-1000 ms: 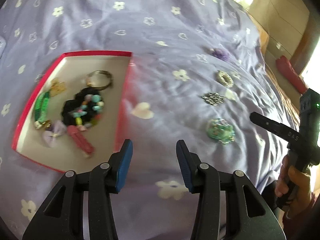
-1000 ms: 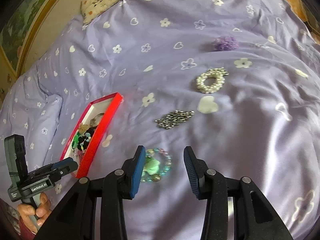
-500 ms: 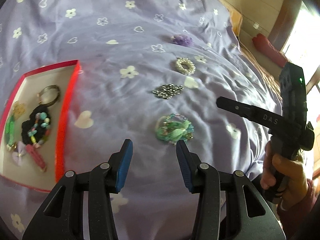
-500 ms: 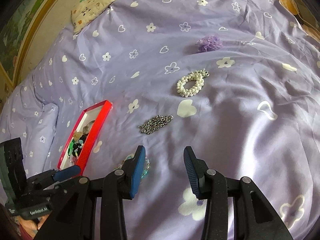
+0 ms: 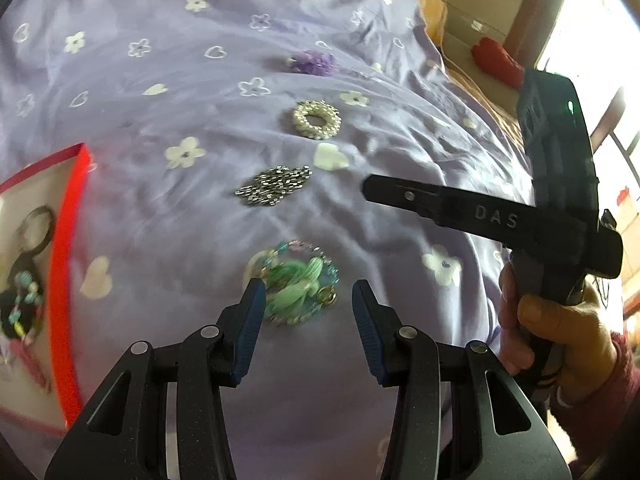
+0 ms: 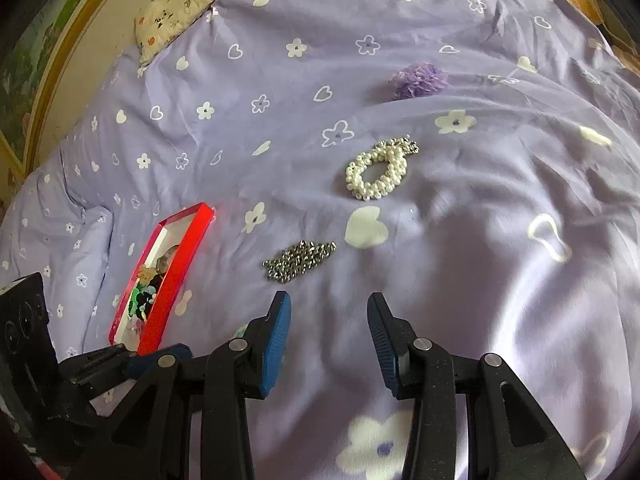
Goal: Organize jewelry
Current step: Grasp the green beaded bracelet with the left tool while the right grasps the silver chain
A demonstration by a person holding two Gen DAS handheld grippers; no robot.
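Note:
A green tasselled bead bracelet (image 5: 294, 282) lies on the purple bedspread (image 5: 160, 112), just ahead of and between the fingers of my open left gripper (image 5: 307, 300). Beyond it lie a silver chain (image 5: 274, 186), a pearl bracelet (image 5: 316, 119) and a purple pom-pom (image 5: 314, 61). The red box (image 5: 66, 264) with several jewelry pieces sits at the left. My right gripper (image 6: 329, 314) is open and empty above the bedspread (image 6: 500, 280), short of the silver chain (image 6: 300, 265). The pearl bracelet (image 6: 378, 172), the pom-pom (image 6: 418, 79) and the red box (image 6: 168, 276) show there too.
A patterned pillow (image 6: 196, 0) lies at the head of the bed by a wooden frame (image 6: 48, 80). A red object (image 5: 498, 62) lies on the floor beyond the bed's right edge. The right gripper's body (image 5: 552, 208) is held at the right.
My left gripper has swung right from the red box to the green bracelet, which now sits between its fingers. My right gripper has drawn back and right from that bracelet.

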